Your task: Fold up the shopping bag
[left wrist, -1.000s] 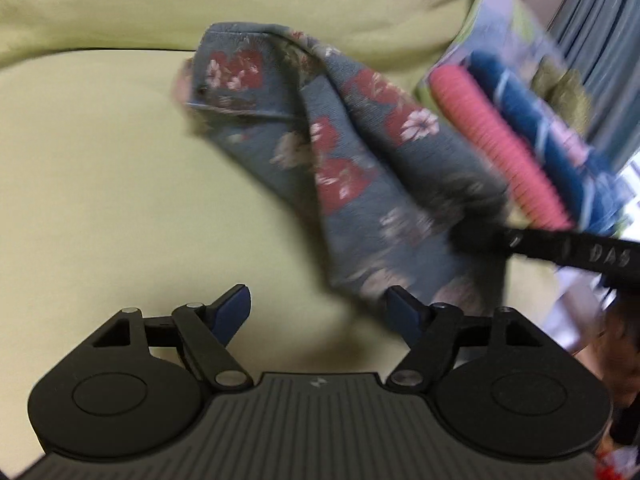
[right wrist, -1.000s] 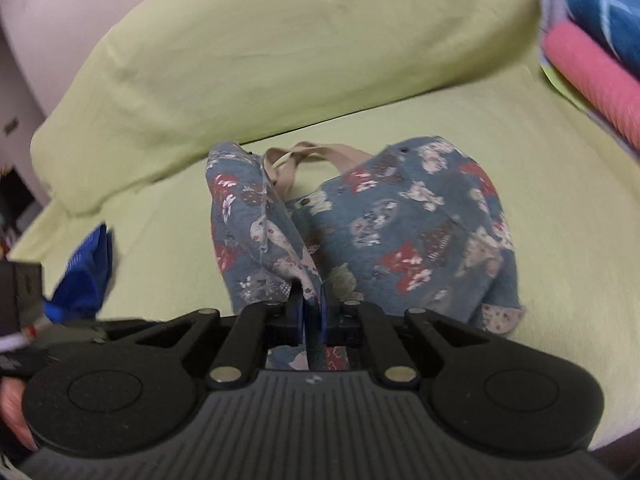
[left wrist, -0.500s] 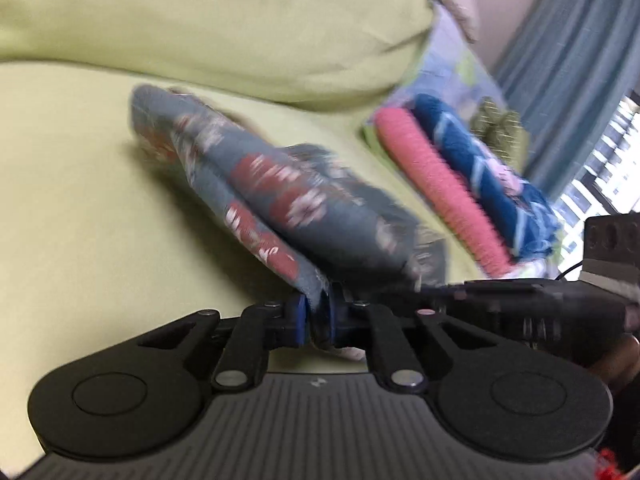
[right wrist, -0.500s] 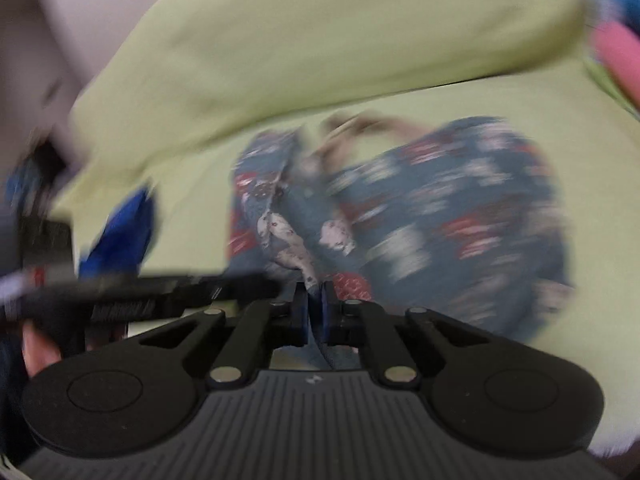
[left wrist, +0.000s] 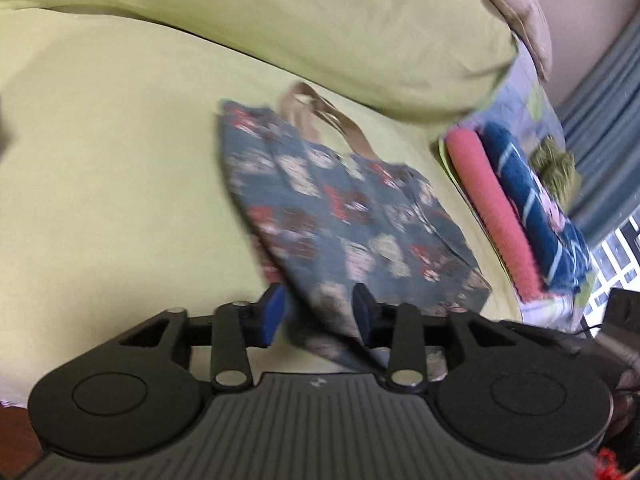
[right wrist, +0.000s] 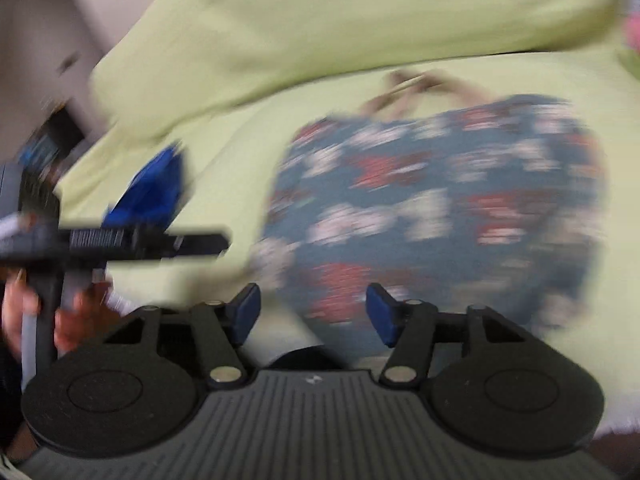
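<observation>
1. Bare bedsheet (left wrist: 112,152) is left open on the shopping bag's (left wrist: 340,216) left.
2. The far side is blocked by a pillow (left wrist: 320,20).
3. The right is hemmed by rolled towels (left wrist: 496,208).

The shopping bag (left wrist: 344,216) (blue-grey cloth with red and cream flowers) lies flat and folded, its tan handles (left wrist: 320,120) at the far end.

1. The left wrist view looks forward and down, low and close over a yellow-green sheeted bed (left wrist: 100,168), facing the matching pillow (left wrist: 280,12).
2. The right wrist view, blurred, sits equally low and near, facing the same pillow (right wrist: 360,20).
3. Both views share the blue floral fabric shopping bag (left wrist: 344,220) (right wrist: 440,200), bed (right wrist: 600,340) and pillow.
4. The right wrist view also catches the black left gripper (right wrist: 160,216) at its left edge.
</observation>
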Tool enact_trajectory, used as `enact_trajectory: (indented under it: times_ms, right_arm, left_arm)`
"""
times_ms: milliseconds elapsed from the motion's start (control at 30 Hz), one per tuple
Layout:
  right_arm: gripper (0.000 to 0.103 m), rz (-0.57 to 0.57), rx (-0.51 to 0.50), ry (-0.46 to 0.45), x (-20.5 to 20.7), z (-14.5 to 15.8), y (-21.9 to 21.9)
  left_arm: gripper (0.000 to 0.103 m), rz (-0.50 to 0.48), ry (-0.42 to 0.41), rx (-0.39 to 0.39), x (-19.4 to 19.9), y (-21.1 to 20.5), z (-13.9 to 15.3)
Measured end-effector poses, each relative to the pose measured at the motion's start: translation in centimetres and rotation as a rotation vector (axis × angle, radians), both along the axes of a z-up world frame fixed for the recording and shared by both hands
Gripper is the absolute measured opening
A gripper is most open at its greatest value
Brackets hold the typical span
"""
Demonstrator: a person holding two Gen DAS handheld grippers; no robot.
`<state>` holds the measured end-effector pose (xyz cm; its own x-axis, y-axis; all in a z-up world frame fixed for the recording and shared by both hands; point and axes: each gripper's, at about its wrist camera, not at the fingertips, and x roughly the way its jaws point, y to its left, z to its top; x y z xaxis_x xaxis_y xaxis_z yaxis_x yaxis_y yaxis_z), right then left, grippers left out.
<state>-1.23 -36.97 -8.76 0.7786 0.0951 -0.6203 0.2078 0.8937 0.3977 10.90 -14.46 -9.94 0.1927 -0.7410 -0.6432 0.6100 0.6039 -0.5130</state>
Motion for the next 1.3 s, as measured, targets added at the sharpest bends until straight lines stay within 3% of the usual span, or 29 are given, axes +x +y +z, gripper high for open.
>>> enact_trajectory:
  times_ms: [133,267,367,467,500,533,567,600,667,733,833,933,1000,1033,1133,1300]
  right_arm:
    - [0.07,-0.288,0.043,-0.042,-4.5,0.9,-5.2]
    - [0.076,-0.485,0.291,-0.043,-7.1,-1.1,-10.7]
    - [0.077,-0.559,0.48,-0.024,-7.2,-4.0,-13.1]
    - [0.079,-0.608,0.524,0.029,-6.1,-5.7,-13.2]
    - [0.079,-0.621,0.516,0.023,-5.9,-5.8,-12.9]
    - [0.058,-0.618,0.495,0.025,-5.8,-5.6,-12.7]
    - [0.024,-0.602,0.483,0.033,-5.7,-5.7,-12.4]
    - [0.023,-0.592,0.509,0.035,-5.7,-6.1,-12.4]
    - [0.021,-0.603,0.542,0.019,-6.3,-6.5,-12.3]
    - [0.022,-0.608,0.565,0.01,-7.1,-6.7,-12.2]
    - [0.042,-0.608,0.576,0.007,-8.1,-6.9,-12.4]
    - [0.045,-0.611,0.582,-0.018,-8.0,-7.1,-12.7]
    - [0.026,-0.574,0.547,-0.028,-7.1,-7.0,-12.3]
    - [0.018,-0.551,0.522,-0.024,-6.5,-6.9,-12.0]
    - [0.017,-0.535,0.493,-0.045,-5.1,-6.4,-11.8]
    - [0.016,-0.451,0.351,-0.158,-0.4,-2.8,-13.0]
  left_arm:
    - [0.054,0.086,0.118,0.068,0.2,-2.3,-3.6]
    - [0.067,0.14,0.15,-0.006,-0.4,-2.5,-4.3]
    - [0.074,0.162,0.177,-0.038,-0.6,-2.8,-4.6]
    - [0.074,0.184,0.231,-0.081,-0.2,-2.3,-4.9]
    - [0.066,0.193,0.256,-0.104,0.0,-2.0,-5.0]
    - [0.057,0.207,0.288,-0.125,0.3,-1.6,-5.2]
    - [0.029,0.214,0.326,-0.14,0.6,-1.3,-5.6]
    - [0.026,0.215,0.354,-0.152,0.8,-1.1,-5.9]
    - [0.026,0.2,0.319,-0.148,0.6,-1.3,-5.6]
    - [0.034,0.185,0.249,-0.098,0.2,-1.8,-5.1]
    - [0.042,0.203,0.293,-0.117,0.8,-1.8,-5.6]
    - [0.035,0.207,0.311,-0.127,1.4,-1.8,-5.8]
    - [0.023,0.178,0.24,-0.094,1.3,-2.6,-5.3]
    - [0.022,0.166,0.215,-0.08,1.5,-3.0,-5.0]
    - [0.02,0.153,0.147,-0.064,2.8,-4.0,-4.0]
    - [0.02,0.183,-0.055,-0.093,7.5,-6.3,0.2]
